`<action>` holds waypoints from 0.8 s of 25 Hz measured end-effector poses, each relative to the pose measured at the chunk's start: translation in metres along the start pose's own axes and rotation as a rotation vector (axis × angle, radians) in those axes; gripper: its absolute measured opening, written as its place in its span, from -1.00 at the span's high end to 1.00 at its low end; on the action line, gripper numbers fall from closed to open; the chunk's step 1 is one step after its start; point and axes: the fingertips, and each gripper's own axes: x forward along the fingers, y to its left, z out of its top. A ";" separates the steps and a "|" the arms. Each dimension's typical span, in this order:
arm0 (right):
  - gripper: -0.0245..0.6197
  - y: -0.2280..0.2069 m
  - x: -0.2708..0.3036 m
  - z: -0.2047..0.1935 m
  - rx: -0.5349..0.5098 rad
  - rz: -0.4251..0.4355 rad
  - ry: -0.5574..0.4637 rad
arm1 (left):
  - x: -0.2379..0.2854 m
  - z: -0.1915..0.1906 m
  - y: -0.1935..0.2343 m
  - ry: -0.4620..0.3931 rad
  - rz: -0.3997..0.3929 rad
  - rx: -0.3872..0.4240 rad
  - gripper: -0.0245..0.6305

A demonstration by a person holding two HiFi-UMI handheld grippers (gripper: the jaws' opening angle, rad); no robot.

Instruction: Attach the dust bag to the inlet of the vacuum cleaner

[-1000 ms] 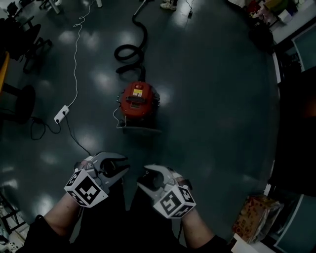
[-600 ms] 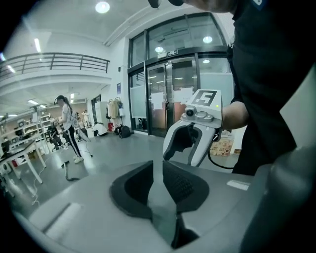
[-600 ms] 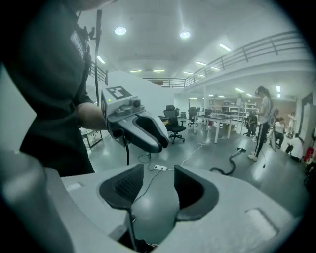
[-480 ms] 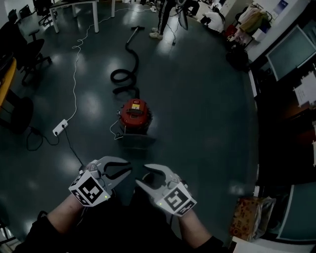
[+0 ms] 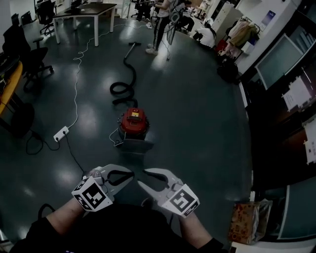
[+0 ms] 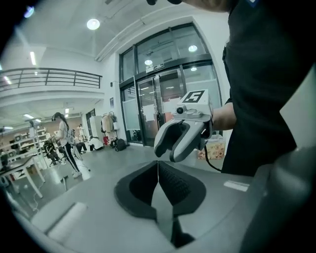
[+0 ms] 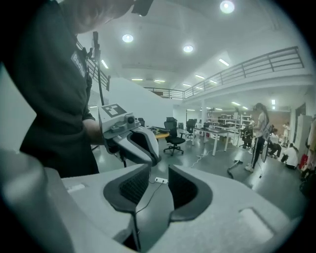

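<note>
A large open-plan office hall: a dark glossy floor [image 5: 197, 113]; desks [image 5: 84, 10] with office chairs [image 7: 174, 139]; a railed mezzanine [image 7: 269, 62] and round ceiling lights [image 7: 227, 6]; tall glass entrance doors [image 6: 163, 106]; a power strip [image 5: 61, 132] with trailing cable; hung clothes [image 5: 240, 30] by one wall.

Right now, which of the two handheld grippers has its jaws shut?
The left gripper: its jaws meet, holding nothing. The right gripper's jaws are closing, with an empty gap between them.
</note>
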 end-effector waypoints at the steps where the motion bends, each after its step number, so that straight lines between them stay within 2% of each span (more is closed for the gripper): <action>1: 0.56 0.001 -0.005 0.003 -0.009 0.015 -0.007 | 0.001 0.005 -0.002 0.000 0.016 0.003 0.91; 5: 0.76 0.001 -0.026 0.008 -0.045 0.057 -0.060 | 0.011 0.026 -0.008 -0.008 0.067 0.003 0.92; 10: 0.88 -0.004 -0.055 0.002 -0.089 0.047 -0.082 | 0.030 0.042 -0.026 0.009 0.058 0.029 0.92; 15: 0.92 -0.005 -0.065 0.000 -0.066 0.048 -0.118 | 0.038 0.047 -0.034 0.007 0.068 0.017 0.92; 20: 0.92 -0.001 -0.074 0.005 -0.062 -0.003 -0.130 | 0.040 0.052 -0.040 -0.012 0.090 0.012 0.92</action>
